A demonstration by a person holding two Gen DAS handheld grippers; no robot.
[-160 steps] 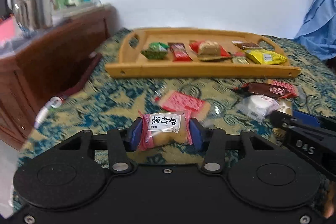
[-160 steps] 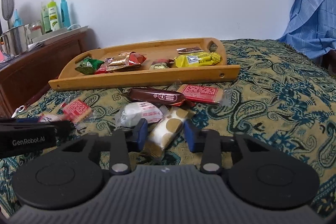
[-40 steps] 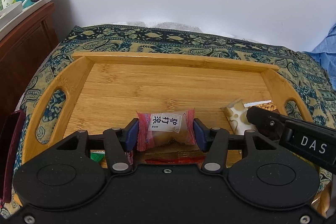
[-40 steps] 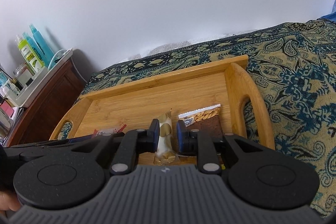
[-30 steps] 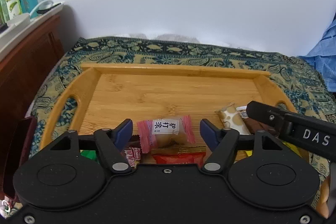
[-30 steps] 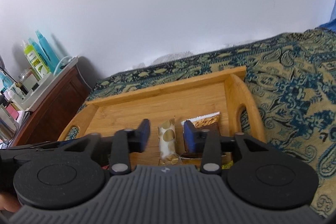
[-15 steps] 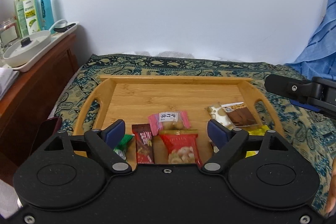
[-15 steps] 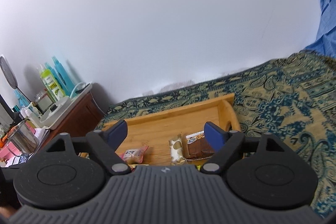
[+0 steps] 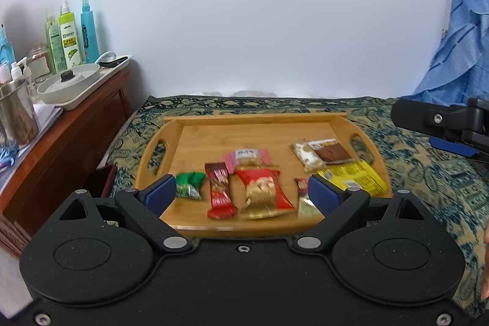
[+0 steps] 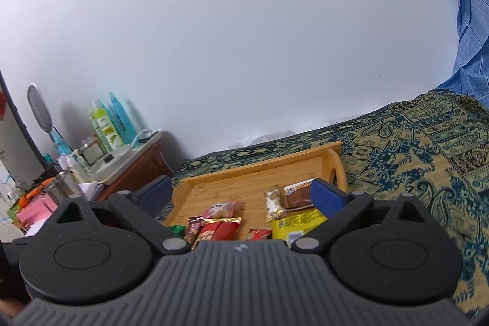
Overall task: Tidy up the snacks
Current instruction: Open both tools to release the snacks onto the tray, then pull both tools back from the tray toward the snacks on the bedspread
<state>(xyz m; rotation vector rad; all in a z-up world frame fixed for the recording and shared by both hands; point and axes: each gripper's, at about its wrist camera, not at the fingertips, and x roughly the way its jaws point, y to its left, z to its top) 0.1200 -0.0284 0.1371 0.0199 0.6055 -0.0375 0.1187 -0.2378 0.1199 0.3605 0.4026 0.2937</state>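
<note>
A wooden tray (image 9: 220,129) lies on the patterned cloth and holds several snacks. The pink pastry packet (image 9: 248,156) lies mid-tray, behind a red-gold packet (image 9: 262,193), a red bar (image 9: 219,190) and a green packet (image 9: 189,184). The white-gold bar (image 9: 306,155) lies at the right beside a brown packet (image 9: 331,152) and a yellow packet (image 9: 351,177). My left gripper (image 9: 243,193) is open and empty, raised in front of the tray. My right gripper (image 10: 241,191) is open and empty, above the tray (image 10: 244,173); the pink packet (image 10: 221,208) and white-gold bar (image 10: 273,199) show below.
A wooden dresser (image 9: 61,136) at the left carries bottles (image 9: 71,35), a metal cup (image 9: 15,112) and a white dish (image 9: 68,81). A dark phone-like object (image 9: 99,179) lies left of the tray. Blue cloth (image 9: 458,35) hangs at the right.
Both grippers opened and let go of the pink packet and the white-gold bar in the tray, then drew back and rose away from it.
</note>
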